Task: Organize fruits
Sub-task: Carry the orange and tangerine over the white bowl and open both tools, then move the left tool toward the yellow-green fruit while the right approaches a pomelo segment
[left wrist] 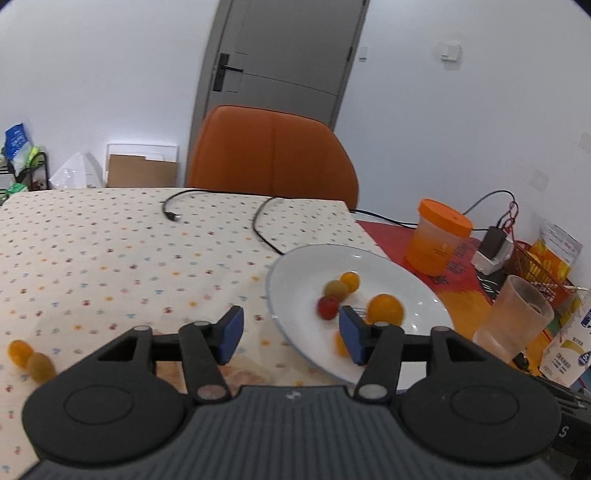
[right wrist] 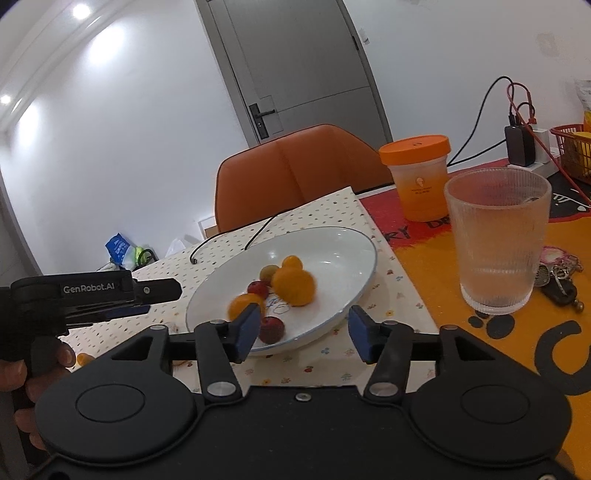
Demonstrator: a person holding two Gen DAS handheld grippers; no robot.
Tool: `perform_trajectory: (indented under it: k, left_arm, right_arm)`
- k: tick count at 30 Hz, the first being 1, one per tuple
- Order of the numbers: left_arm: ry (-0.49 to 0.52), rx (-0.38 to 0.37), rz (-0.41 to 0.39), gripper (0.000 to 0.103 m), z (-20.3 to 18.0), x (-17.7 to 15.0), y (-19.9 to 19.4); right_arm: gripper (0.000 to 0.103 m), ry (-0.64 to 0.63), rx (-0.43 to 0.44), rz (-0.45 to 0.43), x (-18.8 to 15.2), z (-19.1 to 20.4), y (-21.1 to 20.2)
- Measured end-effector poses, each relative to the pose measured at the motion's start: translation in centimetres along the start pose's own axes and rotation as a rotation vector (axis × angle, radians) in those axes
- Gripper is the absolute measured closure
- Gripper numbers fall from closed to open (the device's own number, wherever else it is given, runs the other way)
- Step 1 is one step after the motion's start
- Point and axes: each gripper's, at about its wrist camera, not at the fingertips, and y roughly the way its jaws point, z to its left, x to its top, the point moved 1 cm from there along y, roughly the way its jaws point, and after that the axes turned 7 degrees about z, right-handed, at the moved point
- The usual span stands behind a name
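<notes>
both grippers, left (left wrist: 290, 335) and right (right wrist: 303, 333), spread, pinching nothing; white plate (right wrist: 347, 243) with fruits (right wrist: 293, 286) at 12 o'clock.

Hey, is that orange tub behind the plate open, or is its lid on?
Lid on. The orange tub stands upright behind the white plate, with its orange lid sitting flat across the top in both views.

The room is bright; two round ceiling lights (right wrist: 82, 11) glare on the wall, the fruits (right wrist: 293, 286) look blurry, and the edges bend
</notes>
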Motion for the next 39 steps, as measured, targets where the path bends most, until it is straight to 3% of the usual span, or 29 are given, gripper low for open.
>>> perform_trajectory:
  k: [10,39]
  left_arm:
    - [-0.06,0.059,-0.018,0.031,3.7,-0.6,-2.2]
    - [-0.251,0.126,-0.062,0.027,13.6,-3.1,-8.2]
  right_arm:
    - [0.04,-0.053,0.038,0.018,-0.2,3.0,0.3]
    - [0.033,-0.183,0.091,0.072,-1.3,10.8,1.8]
